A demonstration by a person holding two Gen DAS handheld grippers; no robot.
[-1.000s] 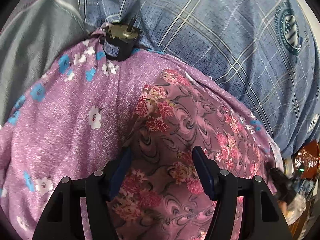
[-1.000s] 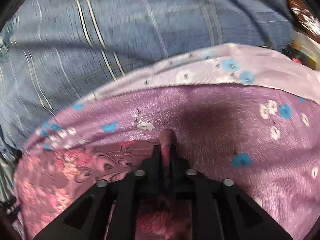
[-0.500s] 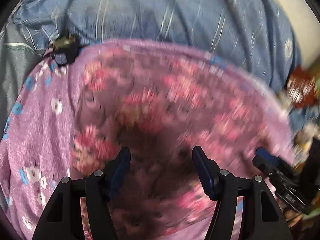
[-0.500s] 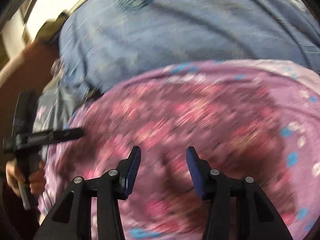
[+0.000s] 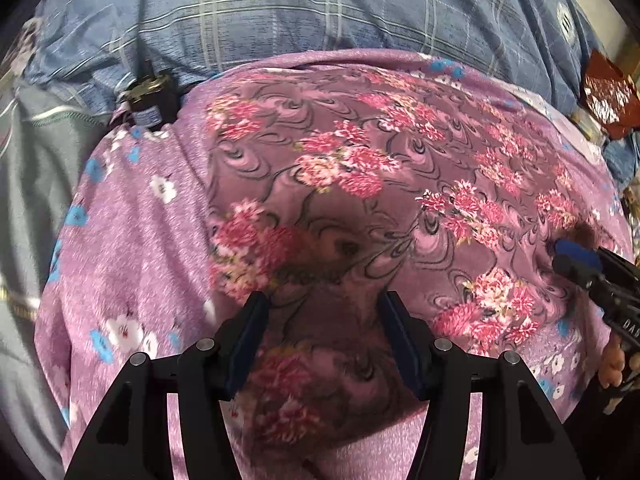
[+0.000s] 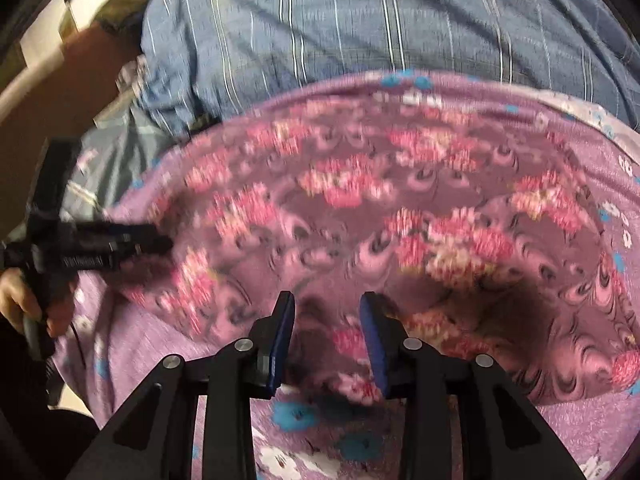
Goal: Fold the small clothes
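Now we hold both the left gripper (image 5: 322, 338) and the right gripper (image 6: 327, 338) over the near edge of the rose-print cloth (image 5: 360, 184), its long axis running side to side between them. Both sets of jaws have just been closing but stand apart and grip nothing; the cloth lies spread flat on the purple flowered cloth (image 5: 132, 240).

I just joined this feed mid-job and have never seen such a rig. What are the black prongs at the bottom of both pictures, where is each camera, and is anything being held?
No robot: a person carries a handheld two-finger gripper in each hand, with a fisheye camera on each looking along its fingers. One picture is from the left gripper, the other from the right gripper; each also glimpses the other.

Below lies a mauve cloth with pink flowers on a lilac cloth with blue and white flowers, over a blue plaid sheet. Both grippers' jaws stand apart, having just been closing, with mauve cloth between the fingers, nothing clamped.
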